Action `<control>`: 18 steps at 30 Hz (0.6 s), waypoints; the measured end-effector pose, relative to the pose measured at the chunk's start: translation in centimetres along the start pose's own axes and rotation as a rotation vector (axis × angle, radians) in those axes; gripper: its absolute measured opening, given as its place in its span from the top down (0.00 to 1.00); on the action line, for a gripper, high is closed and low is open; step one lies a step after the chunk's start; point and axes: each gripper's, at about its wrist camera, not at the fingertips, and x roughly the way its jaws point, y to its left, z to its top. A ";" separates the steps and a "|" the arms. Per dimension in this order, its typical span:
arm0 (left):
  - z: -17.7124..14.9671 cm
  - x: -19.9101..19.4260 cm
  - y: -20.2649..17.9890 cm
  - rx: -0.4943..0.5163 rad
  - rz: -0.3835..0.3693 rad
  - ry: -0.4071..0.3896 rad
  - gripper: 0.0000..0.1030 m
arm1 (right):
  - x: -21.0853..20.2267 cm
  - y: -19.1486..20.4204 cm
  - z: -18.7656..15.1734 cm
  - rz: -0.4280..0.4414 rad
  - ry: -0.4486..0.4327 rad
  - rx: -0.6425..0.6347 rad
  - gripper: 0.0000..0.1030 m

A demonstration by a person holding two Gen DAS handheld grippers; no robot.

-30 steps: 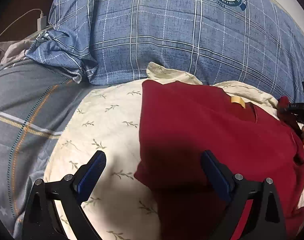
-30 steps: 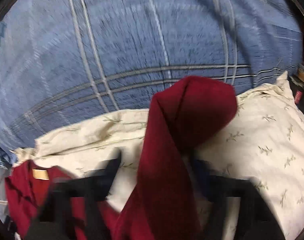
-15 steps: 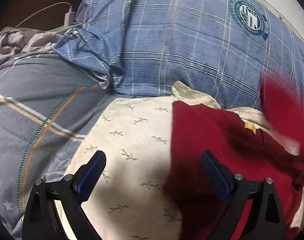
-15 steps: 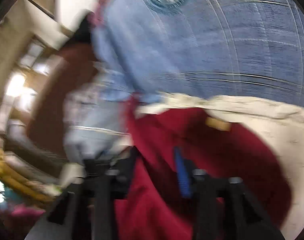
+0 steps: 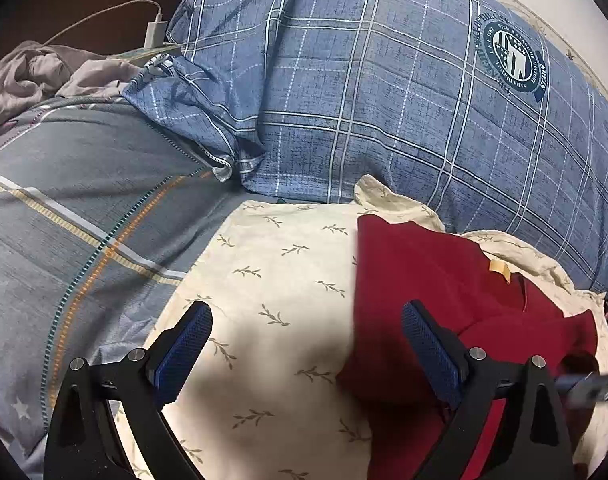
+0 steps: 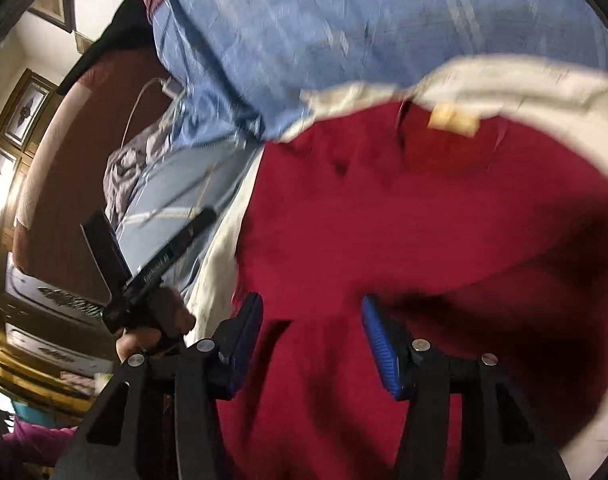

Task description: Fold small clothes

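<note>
A dark red shirt (image 5: 444, 280) with a tan neck label (image 5: 500, 269) lies on a cream leaf-print pillow (image 5: 283, 280). One side of it is folded over the body. My left gripper (image 5: 308, 344) hangs open above the pillow at the shirt's left edge, nothing between its blue pads. In the right wrist view the red shirt (image 6: 384, 208) fills the frame, its label (image 6: 452, 118) at the top. My right gripper (image 6: 312, 340) stands open just above the cloth, gripping nothing. The left gripper (image 6: 163, 260) and the hand holding it show at the left there.
A big blue plaid pillow (image 5: 384, 100) with a round crest lies behind the cream one. Grey striped bedding (image 5: 83, 220) spreads to the left. Crumpled grey clothes (image 5: 31, 72) and a white charger with cable (image 5: 155, 30) sit at the far left. Wooden furniture (image 6: 19, 128) stands beyond the bed.
The right gripper, shut on a raised red sleeve a second ago, has opened, let it go and swung left over the shirt. The left gripper drifted slightly left, staying open.
</note>
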 end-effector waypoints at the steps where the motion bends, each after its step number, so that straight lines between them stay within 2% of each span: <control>1: 0.0 0.0 0.2 -0.009 0.001 0.000 0.07 | 0.9 -0.2 -0.1 0.011 0.025 0.020 0.48; 4: 0.1 0.1 0.5 -0.035 -0.003 0.008 0.07 | 4.0 -0.4 -0.5 0.045 0.069 0.071 0.47; 7: 0.3 0.0 0.7 -0.043 0.003 0.009 0.07 | 4.1 0.4 -0.1 0.042 -0.004 0.049 0.51; 8: 0.3 0.0 0.8 -0.045 0.004 0.009 0.07 | 3.9 0.7 0.2 0.042 -0.032 0.039 0.61; 9: 0.4 0.0 0.8 -0.049 0.003 0.008 0.07 | 3.6 1.0 0.7 0.039 -0.052 0.027 0.75; 10: 0.4 0.0 0.9 -0.055 0.003 0.010 0.07 | 3.3 1.4 1.5 0.029 -0.071 0.006 0.79; 14: 0.5 0.3 0.7 -0.055 0.004 0.014 0.07 | 2.8 2.6 5.1 0.011 -0.121 -0.002 0.79; 15: 0.5 0.3 0.7 -0.052 0.008 0.014 0.07 | 2.9 2.7 6.0 0.013 -0.119 0.010 0.76; 18: 0.5 0.3 1.0 -0.059 0.013 0.011 0.07 | 3.9 2.1 8.2 0.035 -0.024 0.095 0.73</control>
